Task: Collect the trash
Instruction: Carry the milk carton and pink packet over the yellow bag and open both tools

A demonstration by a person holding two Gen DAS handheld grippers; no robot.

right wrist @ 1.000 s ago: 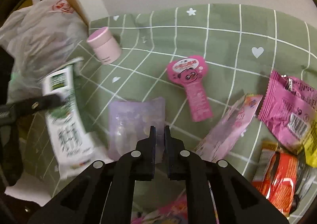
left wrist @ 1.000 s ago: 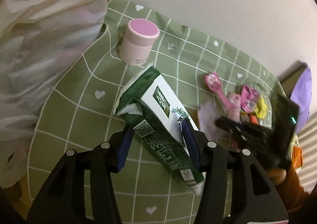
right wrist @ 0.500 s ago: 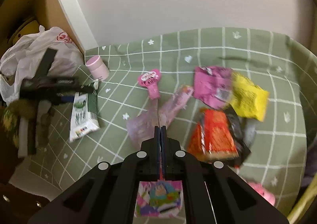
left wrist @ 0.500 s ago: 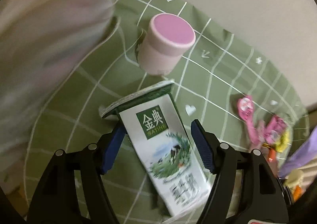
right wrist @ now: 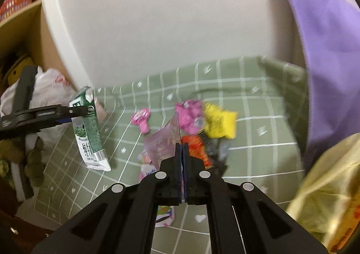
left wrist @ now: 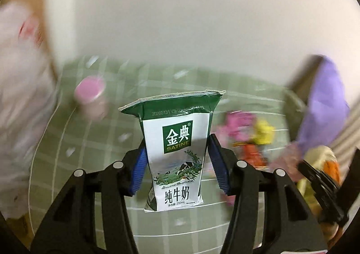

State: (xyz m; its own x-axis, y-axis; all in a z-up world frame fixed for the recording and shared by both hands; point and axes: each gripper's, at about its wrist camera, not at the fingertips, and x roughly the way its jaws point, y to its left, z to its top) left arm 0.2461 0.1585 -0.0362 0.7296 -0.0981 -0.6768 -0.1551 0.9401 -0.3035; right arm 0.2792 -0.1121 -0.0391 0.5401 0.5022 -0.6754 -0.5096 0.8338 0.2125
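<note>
Green gridded cloth covers the tabletop, which stands against a pale wall with a white bag at its left end, beside a shelf unit. The left gripper has its jaws clamped on the flanks of a milk carton, which hangs upright between the blue pads, flared top up, clear of the cloth. Those jaws have just been closing, and the carton sits squarely between them. In the right wrist view the same carton hangs tilted, its long axis running down and slightly right, and the bag lies just left of and behind it. My reading is that the bag is where the trash goes, so the carton has only a short way to travel leftward. The right gripper has its jaws pressed together on the edge of a thin translucent wrapper, which stands up ahead of the tips. It hangs above the pile of wrappers at mid-table, well apart from the bag, so the left hand is the nearer one.
</note>
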